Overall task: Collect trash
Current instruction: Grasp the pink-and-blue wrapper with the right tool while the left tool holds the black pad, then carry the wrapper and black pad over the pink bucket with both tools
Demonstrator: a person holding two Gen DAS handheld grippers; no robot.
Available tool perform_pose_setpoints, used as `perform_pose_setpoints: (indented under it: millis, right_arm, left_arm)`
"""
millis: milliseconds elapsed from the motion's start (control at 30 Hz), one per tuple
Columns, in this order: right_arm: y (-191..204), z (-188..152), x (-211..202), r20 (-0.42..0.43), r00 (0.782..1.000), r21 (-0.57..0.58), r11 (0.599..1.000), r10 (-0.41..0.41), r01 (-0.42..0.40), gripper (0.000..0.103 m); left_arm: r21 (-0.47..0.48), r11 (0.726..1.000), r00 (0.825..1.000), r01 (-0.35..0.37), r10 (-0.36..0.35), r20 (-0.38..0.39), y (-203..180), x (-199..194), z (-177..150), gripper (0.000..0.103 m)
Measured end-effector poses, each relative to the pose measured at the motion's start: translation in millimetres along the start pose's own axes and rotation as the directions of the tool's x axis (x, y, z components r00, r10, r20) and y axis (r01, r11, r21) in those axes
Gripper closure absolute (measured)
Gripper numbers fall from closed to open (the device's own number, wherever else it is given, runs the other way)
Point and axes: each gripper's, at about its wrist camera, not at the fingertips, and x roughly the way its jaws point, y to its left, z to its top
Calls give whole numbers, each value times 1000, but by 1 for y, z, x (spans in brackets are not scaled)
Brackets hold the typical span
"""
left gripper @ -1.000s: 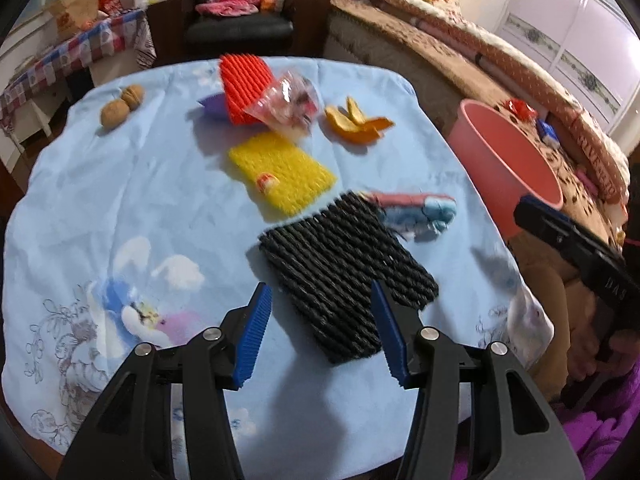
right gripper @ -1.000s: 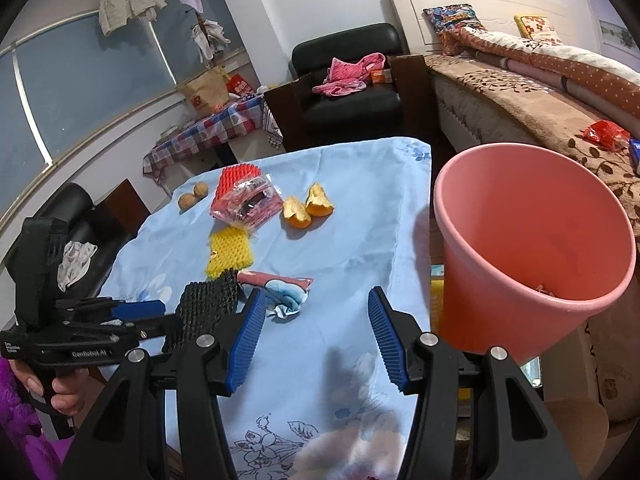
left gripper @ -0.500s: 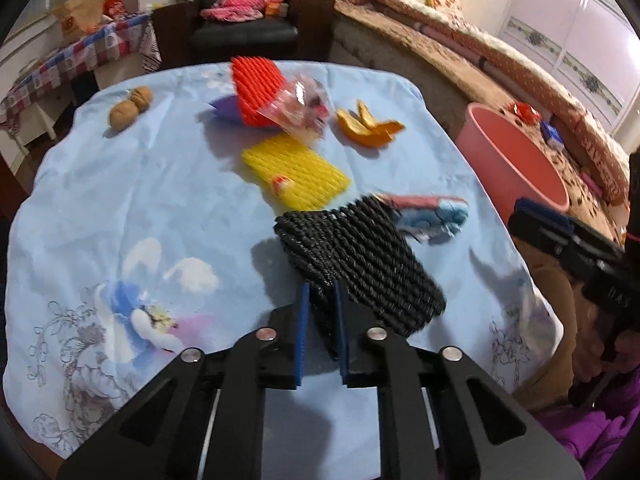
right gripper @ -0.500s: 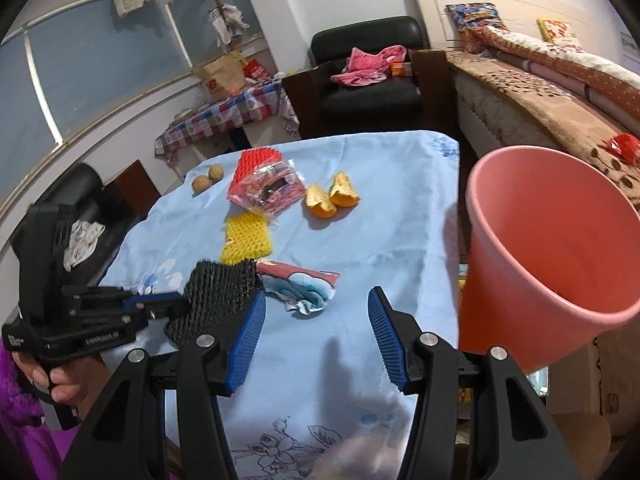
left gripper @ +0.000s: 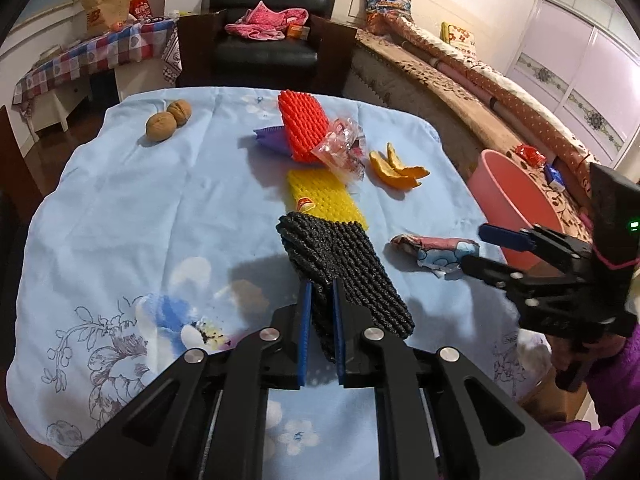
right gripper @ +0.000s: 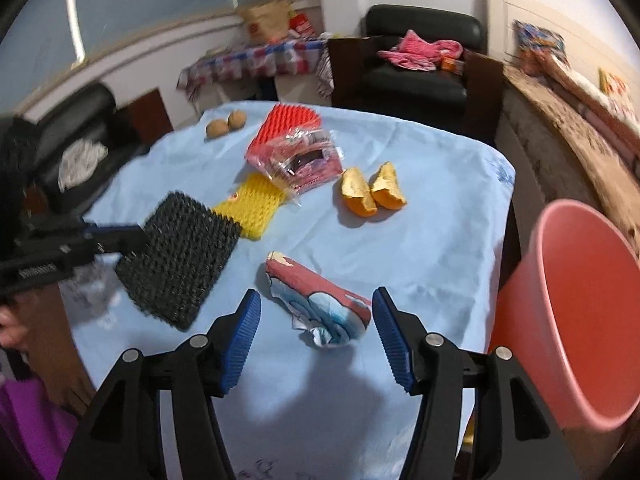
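Note:
My left gripper [left gripper: 320, 292] is shut on the near edge of a black foam net [left gripper: 344, 268] and holds it lifted above the blue tablecloth; the net also shows in the right wrist view [right gripper: 180, 256]. My right gripper [right gripper: 316, 328] is open, its fingers on either side of a crumpled red and blue wrapper [right gripper: 320, 304], which also shows in the left wrist view [left gripper: 432, 248]. A pink bin [right gripper: 580, 320] stands off the table's right edge. A yellow foam net [left gripper: 324, 196], a red foam net [left gripper: 304, 128], a clear wrapper [left gripper: 342, 148] and orange peels [left gripper: 396, 168] lie further back.
Two walnuts [left gripper: 168, 120] lie at the far left of the table [left gripper: 120, 208]. A purple scrap [left gripper: 268, 138] sits beside the red net. A black armchair [left gripper: 264, 48] and a long sofa [left gripper: 480, 92] stand beyond the table.
My left gripper closed on the black net and lifted its near edge. My right gripper moved left over the table until its fingers flank the red and blue wrapper.

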Motion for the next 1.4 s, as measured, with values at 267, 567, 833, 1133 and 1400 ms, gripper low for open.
perform_pose_setpoints:
  millis: [267,567,833,1133,1400]
  right_arm:
    - [-5,1,24,-56,998,-11,999,-34,33,46]
    - [0,-12,23,-79,997,21,1000,23,-21,90]
    - [-8,-19,-3,3,996,139,987,87,-86,97]
    - [-36,-23,-43,115,992,262,962,45,-74,98]
    - [-77,-33,-69,165,985,391,920,-58,-11,97]
  left_arm:
    - [29,998,998,57,-58,35,-4,-15,1,93]
    - [0,998,997,64,-64,41,-5,-12,5,93]
    - [-3,998,997,60,-60,54,-11,-12,12,93]
    - [17,995,992,101,-102,75,-40,-4,34,93]
    - [59,987,984,146,-151,95,-81,6,64,93]
